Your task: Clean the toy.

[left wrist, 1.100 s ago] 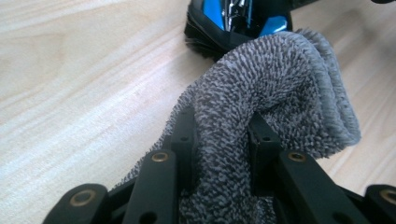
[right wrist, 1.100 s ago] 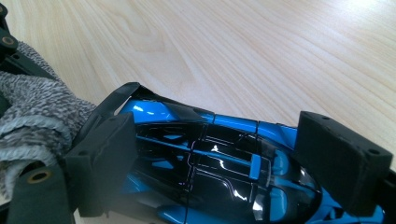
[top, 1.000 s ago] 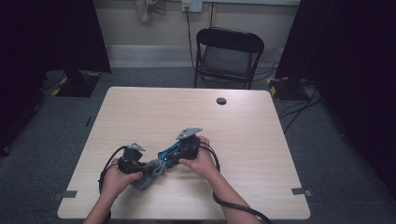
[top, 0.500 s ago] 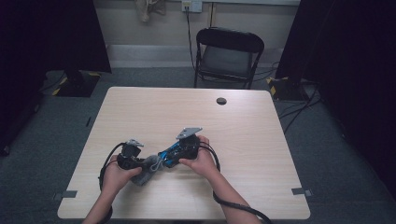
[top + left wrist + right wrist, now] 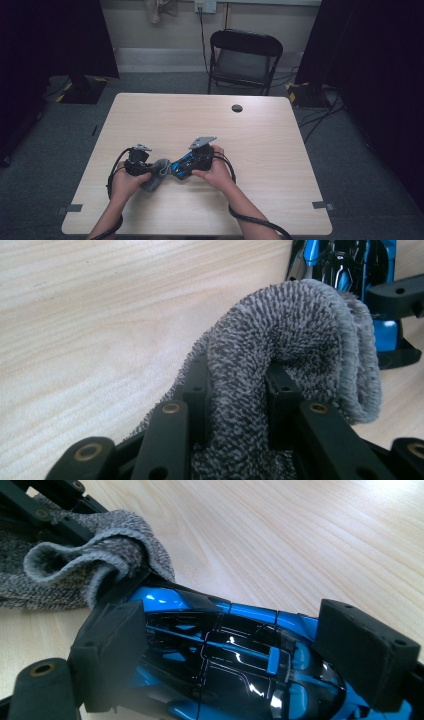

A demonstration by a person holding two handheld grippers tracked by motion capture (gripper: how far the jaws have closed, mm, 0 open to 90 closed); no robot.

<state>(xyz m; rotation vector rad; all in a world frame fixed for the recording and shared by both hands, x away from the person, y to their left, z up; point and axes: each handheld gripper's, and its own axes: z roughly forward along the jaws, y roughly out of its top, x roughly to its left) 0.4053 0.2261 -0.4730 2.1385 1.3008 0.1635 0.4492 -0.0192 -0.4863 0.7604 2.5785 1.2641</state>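
A blue and black toy car [image 5: 225, 655] lies between the two black pads [image 5: 112, 647] of my right gripper [image 5: 240, 645], which is shut on its sides. In the high view the car [image 5: 181, 167] sits just above the table's near middle, in my right gripper [image 5: 186, 165]. My left gripper [image 5: 240, 385] is shut on a folded grey knitted cloth [image 5: 295, 325]. The cloth [image 5: 107, 547] rests against one end of the car [image 5: 350, 260]. From above, the cloth [image 5: 156, 176] bulges between both hands, at my left gripper [image 5: 149, 171].
The light wooden table [image 5: 210, 125] has bare surface behind and to the right of the hands. A small black round thing [image 5: 237, 108] lies near its far edge. A black folding chair [image 5: 244, 57] stands beyond the table. Cables [image 5: 250, 220] trail from the grippers.
The left hand with the cloth has shifted slightly up the picture along the car's end. The right hand and the car have stayed put.
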